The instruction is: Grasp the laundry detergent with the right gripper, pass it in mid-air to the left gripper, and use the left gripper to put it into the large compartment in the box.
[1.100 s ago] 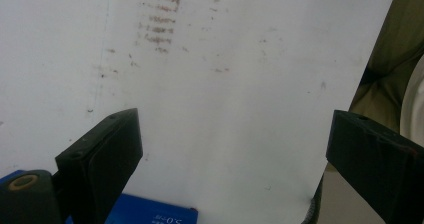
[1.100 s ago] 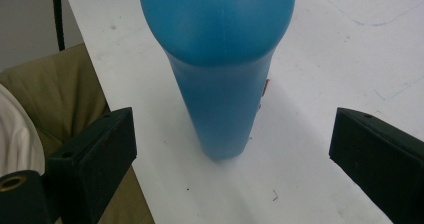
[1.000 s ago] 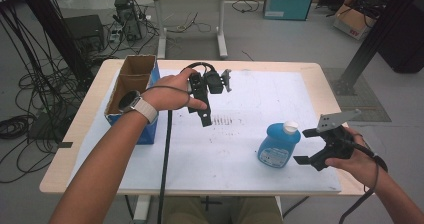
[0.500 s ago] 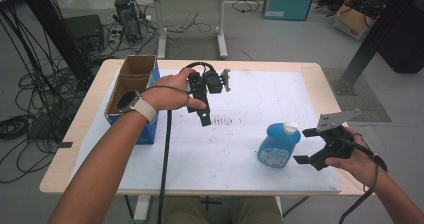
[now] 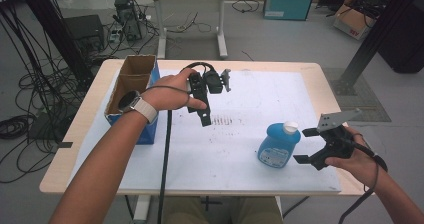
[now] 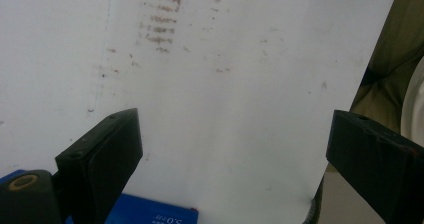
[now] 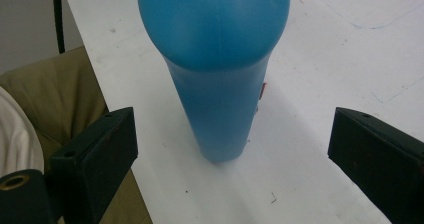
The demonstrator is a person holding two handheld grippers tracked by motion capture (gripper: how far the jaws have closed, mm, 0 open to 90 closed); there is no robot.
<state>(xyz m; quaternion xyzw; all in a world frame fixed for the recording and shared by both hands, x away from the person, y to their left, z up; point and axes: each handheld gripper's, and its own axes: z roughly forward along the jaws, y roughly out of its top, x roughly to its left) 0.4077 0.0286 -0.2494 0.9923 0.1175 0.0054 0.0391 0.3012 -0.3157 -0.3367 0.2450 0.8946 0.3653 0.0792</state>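
Bottle: the blue plastic bottle with a white cap (image 5: 278, 145) stood upright on the white sheet (image 5: 250, 114) covering the table, toward its near right part.
Right gripper: the black two-jaw right gripper (image 5: 306, 146) was held just to the right of the bottle, jaws spread wide and empty, apart from it.
Right gripper view: the bottle (image 7: 216, 59) stood between and beyond the jaws; its cap was cut off by the top edge.
Left gripper: the black left gripper (image 5: 205, 115) hung over the sheet's middle, well apart from the bottle, jaws wide with nothing in them.
Left gripper view: smudged brown marks (image 6: 161, 19) showed on the sheet; a blue edge with printing at the bottom was probably the box, too cropped to be sure.
Box: an open blue-sided cardboard box (image 5: 131, 86) sat at the table's left, partly hidden by the forearm.
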